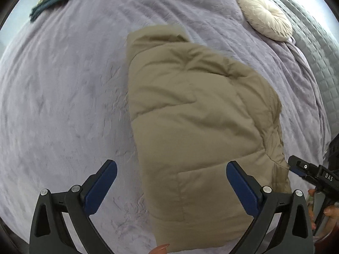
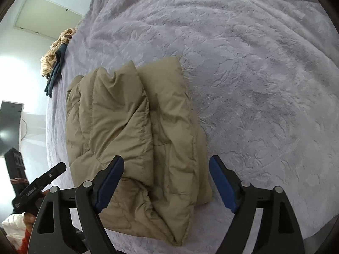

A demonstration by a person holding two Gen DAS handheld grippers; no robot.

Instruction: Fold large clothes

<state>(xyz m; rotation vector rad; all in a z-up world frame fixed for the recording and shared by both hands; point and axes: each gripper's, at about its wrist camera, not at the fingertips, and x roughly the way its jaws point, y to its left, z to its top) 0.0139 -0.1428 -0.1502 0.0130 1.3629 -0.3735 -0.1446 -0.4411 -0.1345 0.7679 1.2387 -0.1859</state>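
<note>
A khaki puffer jacket [image 1: 197, 114] lies folded in a thick bundle on the lavender bedspread [image 1: 63, 97]. My left gripper [image 1: 171, 165] hangs open above the jacket's near end, with one finger over the bedspread and the other over the jacket. Its pads touch nothing. In the right wrist view the same jacket [image 2: 131, 127] shows stacked folds. Above its near end my right gripper [image 2: 166, 160] stands open, and the pads do not press the fabric. Each view catches the other gripper at its edge: the right gripper [image 1: 305, 169] and the left gripper [image 2: 48, 175].
A round cream cushion [image 1: 264, 17] and a grey quilted cover [image 1: 313, 46] lie at the bed's far right. Striped and teal clothes [image 2: 56, 59] are heaped at the bed's far edge. A dark screen [image 2: 10, 124] stands off the bed.
</note>
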